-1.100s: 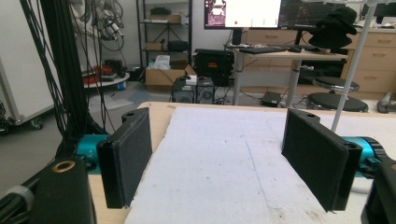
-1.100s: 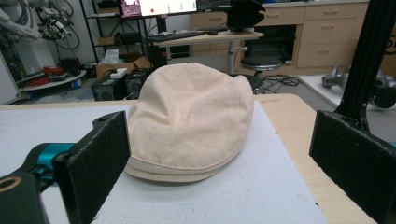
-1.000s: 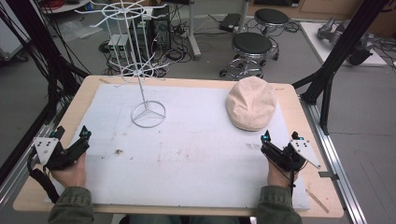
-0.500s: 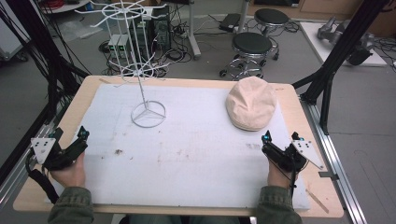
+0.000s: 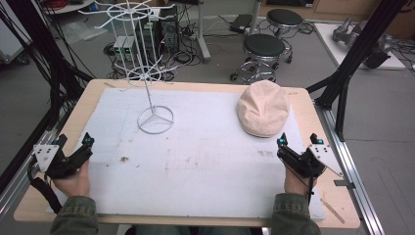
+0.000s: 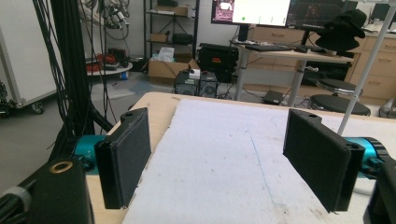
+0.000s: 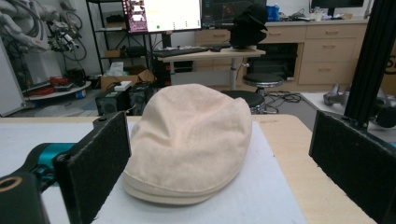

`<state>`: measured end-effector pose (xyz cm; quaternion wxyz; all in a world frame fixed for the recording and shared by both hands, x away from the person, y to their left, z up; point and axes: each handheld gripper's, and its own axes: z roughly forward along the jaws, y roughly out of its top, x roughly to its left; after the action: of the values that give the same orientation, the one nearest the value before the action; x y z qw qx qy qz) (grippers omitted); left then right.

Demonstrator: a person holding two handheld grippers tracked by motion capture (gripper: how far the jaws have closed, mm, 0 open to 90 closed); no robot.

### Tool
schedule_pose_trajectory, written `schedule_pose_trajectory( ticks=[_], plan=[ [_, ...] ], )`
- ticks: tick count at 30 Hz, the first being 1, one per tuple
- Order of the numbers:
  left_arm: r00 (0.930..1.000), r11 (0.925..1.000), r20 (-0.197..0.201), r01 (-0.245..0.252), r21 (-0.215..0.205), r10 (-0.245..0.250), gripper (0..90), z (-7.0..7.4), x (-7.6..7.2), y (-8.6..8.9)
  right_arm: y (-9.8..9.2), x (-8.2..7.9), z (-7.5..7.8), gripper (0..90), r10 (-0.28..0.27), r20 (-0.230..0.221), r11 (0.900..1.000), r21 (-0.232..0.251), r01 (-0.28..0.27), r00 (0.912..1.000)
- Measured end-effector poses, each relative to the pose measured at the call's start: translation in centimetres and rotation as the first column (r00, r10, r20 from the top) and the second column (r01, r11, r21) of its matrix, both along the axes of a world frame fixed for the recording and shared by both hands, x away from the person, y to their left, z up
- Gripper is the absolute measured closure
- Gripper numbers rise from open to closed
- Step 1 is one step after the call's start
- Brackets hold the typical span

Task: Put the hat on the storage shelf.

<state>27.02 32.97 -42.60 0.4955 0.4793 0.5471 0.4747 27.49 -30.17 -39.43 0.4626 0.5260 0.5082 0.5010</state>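
1. Beige cap [image 5: 263,107] lying flat on white mat [image 5: 205,147], far right part of table [image 5: 88,98], brim toward the near edge.
2. Right gripper [image 5: 297,144] at near right edge, jaws spread wide, nothing held; cap just ahead, centred between the jaws in the right gripper view [image 7: 189,140], apparently not touching.
3. Left gripper [image 5: 74,141] at near left edge, jaws wide apart, empty, well apart from cap.
4. White wire rack [image 5: 147,73] standing far left on mat.
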Motion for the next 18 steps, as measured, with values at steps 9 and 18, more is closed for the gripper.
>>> schedule_pose_trajectory(
  ticks=[9, 18],
  plan=[
    [0.9999, 0.9997, -0.003, 0.01, 0.021, -0.01, 23.4, 0.0, 0.0, -0.5, -0.3, 1.1, 3.6, 4.8, 0.03, 0.0, 0.999, 0.014, -0.03, 0.9996],
    [0.9998, 0.9997, -0.011, 0.019, 0.012, -0.019, 23.4, -0.1, 0.3, -0.6, -0.2, 4.2, 6.2, 4.8, 0.028, -0.06, 0.999, -0.019, -0.03, 0.9978]
  ],
)
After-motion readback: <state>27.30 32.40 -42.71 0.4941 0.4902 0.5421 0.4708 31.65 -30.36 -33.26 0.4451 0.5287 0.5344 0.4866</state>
